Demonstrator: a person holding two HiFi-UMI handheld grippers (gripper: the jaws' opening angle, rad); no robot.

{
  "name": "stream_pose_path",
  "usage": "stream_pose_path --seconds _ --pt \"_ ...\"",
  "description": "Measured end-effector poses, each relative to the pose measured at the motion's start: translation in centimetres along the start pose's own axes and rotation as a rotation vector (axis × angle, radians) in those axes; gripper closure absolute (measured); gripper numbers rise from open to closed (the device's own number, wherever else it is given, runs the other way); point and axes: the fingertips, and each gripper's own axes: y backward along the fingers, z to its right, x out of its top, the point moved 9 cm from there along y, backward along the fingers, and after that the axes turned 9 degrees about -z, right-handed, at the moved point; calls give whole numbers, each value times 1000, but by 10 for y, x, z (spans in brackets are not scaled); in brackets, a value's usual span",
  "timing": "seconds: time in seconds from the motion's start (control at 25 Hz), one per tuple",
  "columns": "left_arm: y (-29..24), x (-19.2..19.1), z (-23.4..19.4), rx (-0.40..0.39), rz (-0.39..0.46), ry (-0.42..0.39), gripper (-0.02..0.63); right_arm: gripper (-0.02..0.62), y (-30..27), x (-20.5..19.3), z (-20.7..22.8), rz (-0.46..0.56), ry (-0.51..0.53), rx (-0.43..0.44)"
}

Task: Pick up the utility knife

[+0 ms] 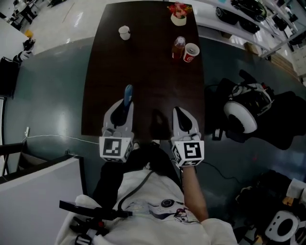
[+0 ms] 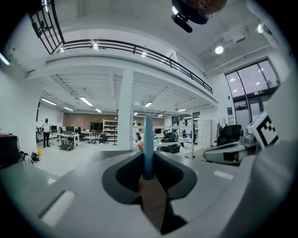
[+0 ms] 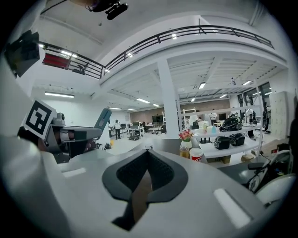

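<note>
The utility knife (image 1: 127,94) is a slim blue one, and it sticks out forward from my left gripper (image 1: 125,106), which is shut on it. Both grippers are lifted above the near edge of the dark brown table (image 1: 143,72). In the left gripper view the knife (image 2: 148,146) stands as a blue strip pinched between the jaws, pointing out into the room. My right gripper (image 1: 178,111) hangs beside the left one with its jaws shut and nothing in them (image 3: 147,151). In the right gripper view the knife (image 3: 102,119) juts up from the left gripper at the left.
At the table's far end stand a white cup (image 1: 124,32), a bottle (image 1: 178,47), a red-and-white cup (image 1: 191,52) and a flower pot (image 1: 179,14). A black chair with a white device (image 1: 246,112) is right of the table. Desks stand behind.
</note>
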Motion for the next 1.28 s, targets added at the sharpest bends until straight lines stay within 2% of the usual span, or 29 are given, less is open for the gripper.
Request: stream_pose_path --seconds 0.4,0.96,1.28 --pt "60 0 -3 -26 37 2 538 594 32 0 -56 47 10 -17" --pt "176 -42 1 -59 19 37 537 594 110 -32 -149 45 50 -27" --pt "214 -62 24 -70 -9 64 537 594 146 -53 -166 17 49 -13"
